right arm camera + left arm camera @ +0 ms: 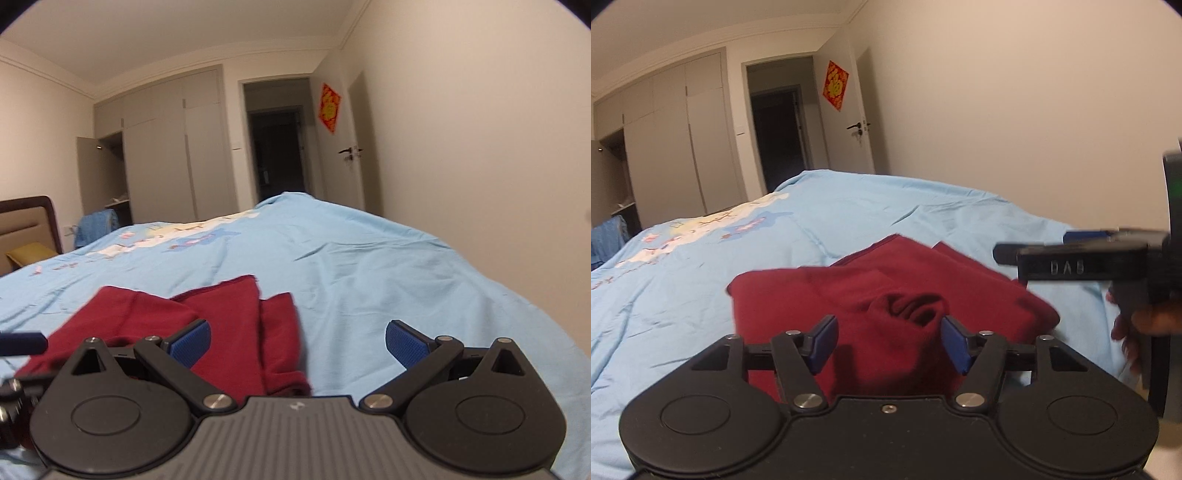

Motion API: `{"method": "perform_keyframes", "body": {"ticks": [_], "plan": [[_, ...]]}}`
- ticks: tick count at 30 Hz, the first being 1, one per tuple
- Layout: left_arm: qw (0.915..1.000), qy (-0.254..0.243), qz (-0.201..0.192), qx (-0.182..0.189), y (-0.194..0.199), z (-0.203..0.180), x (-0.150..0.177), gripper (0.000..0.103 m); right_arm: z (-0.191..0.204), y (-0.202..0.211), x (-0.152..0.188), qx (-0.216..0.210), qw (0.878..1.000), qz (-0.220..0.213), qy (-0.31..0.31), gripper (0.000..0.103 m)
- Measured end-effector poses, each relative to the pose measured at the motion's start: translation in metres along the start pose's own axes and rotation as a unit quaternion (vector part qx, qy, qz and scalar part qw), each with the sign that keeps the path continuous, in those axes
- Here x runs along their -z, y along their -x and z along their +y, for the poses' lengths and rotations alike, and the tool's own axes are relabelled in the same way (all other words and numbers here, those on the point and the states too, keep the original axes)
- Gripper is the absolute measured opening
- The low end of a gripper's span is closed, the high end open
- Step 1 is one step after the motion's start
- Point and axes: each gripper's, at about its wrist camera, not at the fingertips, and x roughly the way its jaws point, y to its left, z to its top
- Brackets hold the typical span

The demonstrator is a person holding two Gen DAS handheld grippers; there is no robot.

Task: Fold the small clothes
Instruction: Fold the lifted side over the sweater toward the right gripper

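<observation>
Left wrist view: right tool blurred, hiding the red garment's edge.

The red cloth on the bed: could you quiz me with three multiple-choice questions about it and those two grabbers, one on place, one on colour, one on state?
1. Where does the dark red garment lie?
A. on the light blue bedspread
B. on the floor
C. inside the wardrobe

2. What colour are the gripper pads?
A. green
B. blue
C. white

3. How does the right gripper stand?
A. shut on the garment
B. shut and empty
C. open

Answers: 1 A, blue bedding surrounds it. 2 B, both views show blue pads. 3 C, the fingers are wide apart; the left gripper is open too.
</observation>
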Motion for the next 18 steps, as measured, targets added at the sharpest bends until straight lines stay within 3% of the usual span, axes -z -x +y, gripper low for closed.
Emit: {"method": "perform_keyframes", "body": {"ticks": [4, 6, 11, 15, 18], "plan": [[1.0000, -0.005, 0.003, -0.002, 0.011, 0.001, 0.011, 0.064, 0.014, -0.004, -0.003, -0.062, 0.998, 0.017, 0.024, 0.103], [0.9997, -0.024, 0.004, -0.005, 0.013, -0.001, 0.015, 0.054, 0.023, -0.007, -0.004, -0.099, 0.994, 0.027, 0.043, 0.098], [0.9994, -0.031, 0.013, -0.002, 0.012, 0.002, 0.017, 0.034, 0.044, -0.011, -0.010, -0.165, 0.981, 0.051, 0.085, 0.070], [0.9991, -0.039, 0.013, -0.003, 0.013, 0.000, 0.018, 0.031, 0.054, -0.017, -0.009, -0.202, 0.971, 0.078, 0.105, 0.051], [0.9992, -0.038, 0.013, -0.002, 0.013, 0.000, 0.019, 0.031, 0.061, -0.016, -0.003, -0.207, 0.966, 0.085, 0.128, 0.024]]}}
